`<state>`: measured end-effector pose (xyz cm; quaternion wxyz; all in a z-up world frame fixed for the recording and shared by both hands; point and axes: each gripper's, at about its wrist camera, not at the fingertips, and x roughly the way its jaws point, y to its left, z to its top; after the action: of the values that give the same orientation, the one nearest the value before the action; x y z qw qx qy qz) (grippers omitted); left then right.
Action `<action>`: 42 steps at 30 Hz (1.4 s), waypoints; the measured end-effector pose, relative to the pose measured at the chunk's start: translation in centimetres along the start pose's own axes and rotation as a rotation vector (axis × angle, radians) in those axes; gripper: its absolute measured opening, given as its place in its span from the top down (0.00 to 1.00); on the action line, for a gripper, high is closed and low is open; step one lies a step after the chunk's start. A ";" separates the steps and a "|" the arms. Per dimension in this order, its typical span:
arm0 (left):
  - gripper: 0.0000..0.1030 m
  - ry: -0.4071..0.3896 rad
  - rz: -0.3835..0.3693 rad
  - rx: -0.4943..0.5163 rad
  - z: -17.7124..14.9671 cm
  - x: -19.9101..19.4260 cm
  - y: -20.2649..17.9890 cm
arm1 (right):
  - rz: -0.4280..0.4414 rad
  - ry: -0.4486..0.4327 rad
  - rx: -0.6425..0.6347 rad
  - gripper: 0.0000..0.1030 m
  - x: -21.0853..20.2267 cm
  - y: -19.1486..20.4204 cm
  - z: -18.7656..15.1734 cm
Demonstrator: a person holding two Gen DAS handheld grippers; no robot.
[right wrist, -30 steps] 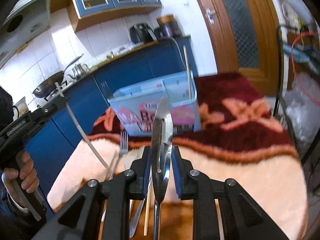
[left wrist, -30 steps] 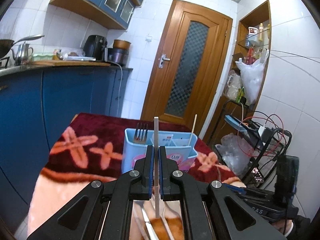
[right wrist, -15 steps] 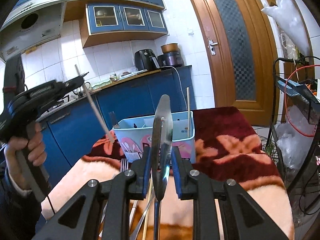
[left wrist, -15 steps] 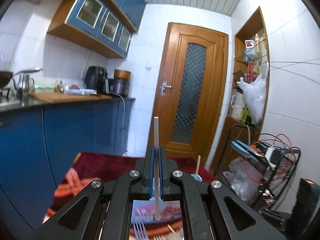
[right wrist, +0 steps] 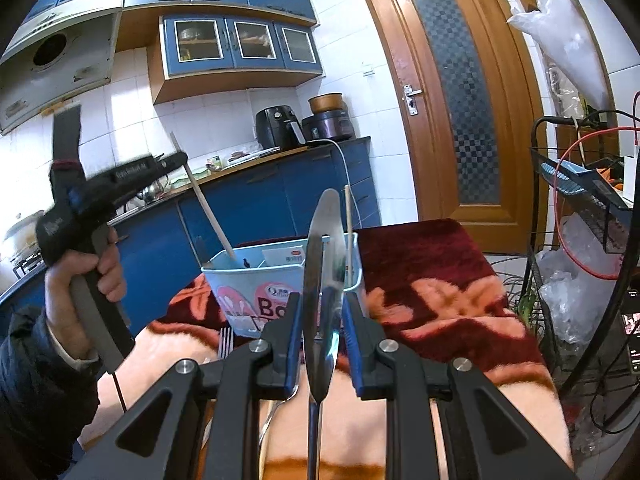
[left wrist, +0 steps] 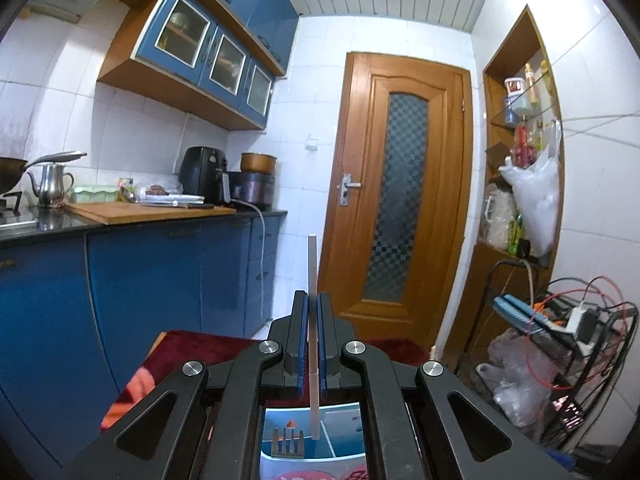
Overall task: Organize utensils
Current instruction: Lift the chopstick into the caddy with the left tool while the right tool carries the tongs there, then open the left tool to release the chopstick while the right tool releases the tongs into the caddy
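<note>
My left gripper [left wrist: 313, 300] is shut on a pale chopstick [left wrist: 312, 264] that stands upright between its pads. Its lower end hangs over the light blue utensil box [left wrist: 340, 420], beside a fork [left wrist: 286, 440] that stands inside. In the right wrist view the left gripper [right wrist: 182, 158], held by a hand, slants the chopstick [right wrist: 208, 208] down into the box [right wrist: 248, 288]. My right gripper [right wrist: 322, 304] is shut on a metal spoon [right wrist: 324, 248], seen edge-on with its bowl up, just in front of the box. A second chopstick [right wrist: 348, 228] stands in the box's right part.
The box sits on a table under a red and peach blanket [right wrist: 432, 280]. A fork [right wrist: 226, 340] and more utensils [right wrist: 276, 412] lie on it near my right gripper. Blue cabinets [left wrist: 160, 280] run along the left. A wire rack [right wrist: 580, 220] stands right, a wooden door [left wrist: 400, 200] behind.
The left gripper has risen and moved toward the box with the chopstick, whose lower end is now at the box's opening. The right gripper has tipped up a little, still shut on the spoon.
</note>
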<state>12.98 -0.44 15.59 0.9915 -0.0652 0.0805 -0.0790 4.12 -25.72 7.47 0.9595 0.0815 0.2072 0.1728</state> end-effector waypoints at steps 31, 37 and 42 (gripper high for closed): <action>0.96 0.087 0.024 -0.003 -4.8 4.2 2.0 | -0.177 -0.304 -0.102 0.78 10.1 1.6 8.5; 0.96 0.098 0.019 -0.013 -5.1 4.5 2.3 | -0.180 -0.222 -0.093 0.78 12.0 0.9 7.3; 0.96 0.115 0.018 -0.032 -5.2 4.6 2.5 | -0.172 -0.158 -0.099 0.78 12.5 0.8 6.5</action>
<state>16.99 0.63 9.46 0.9847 -0.0756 0.1393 -0.0725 17.27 -20.96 8.88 0.9869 0.0292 0.1285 0.0928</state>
